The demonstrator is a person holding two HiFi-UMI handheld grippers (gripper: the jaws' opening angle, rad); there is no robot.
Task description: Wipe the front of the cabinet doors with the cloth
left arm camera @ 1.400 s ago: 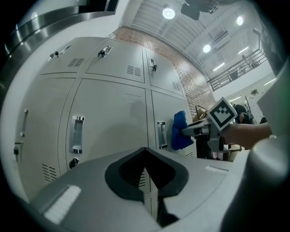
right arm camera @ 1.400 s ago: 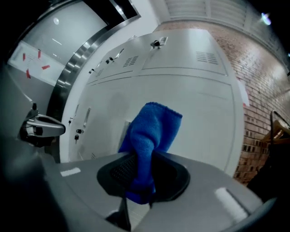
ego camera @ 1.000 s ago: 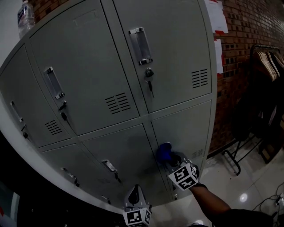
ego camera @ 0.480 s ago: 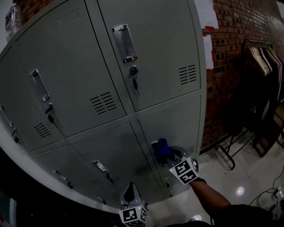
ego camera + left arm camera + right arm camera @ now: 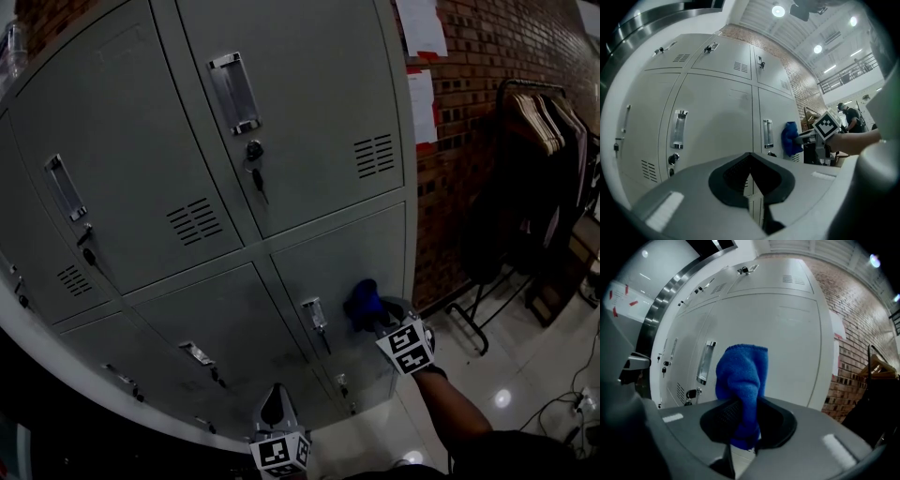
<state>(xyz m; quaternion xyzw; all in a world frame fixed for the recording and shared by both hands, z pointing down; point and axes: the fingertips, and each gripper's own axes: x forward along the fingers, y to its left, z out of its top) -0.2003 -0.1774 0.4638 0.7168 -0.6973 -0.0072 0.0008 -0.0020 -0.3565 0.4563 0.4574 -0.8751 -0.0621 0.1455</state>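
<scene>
As the right gripper (image 5: 379, 322) pinches it, the cloth (image 5: 364, 302) juts toward the cabinet door (image 5: 361, 255).

The cloth (image 5: 743, 371) pinched in the right tongs (image 5: 745, 425) is fuzzy blue terry. Ahead of them, the cabinet doors (image 5: 309, 122) are smooth, matt grey painted metal with shiny metal handles (image 5: 232, 92). To the right of the tongs is a rough brick wall (image 5: 497, 112), and below them a glossy floor (image 5: 525, 370).
</scene>
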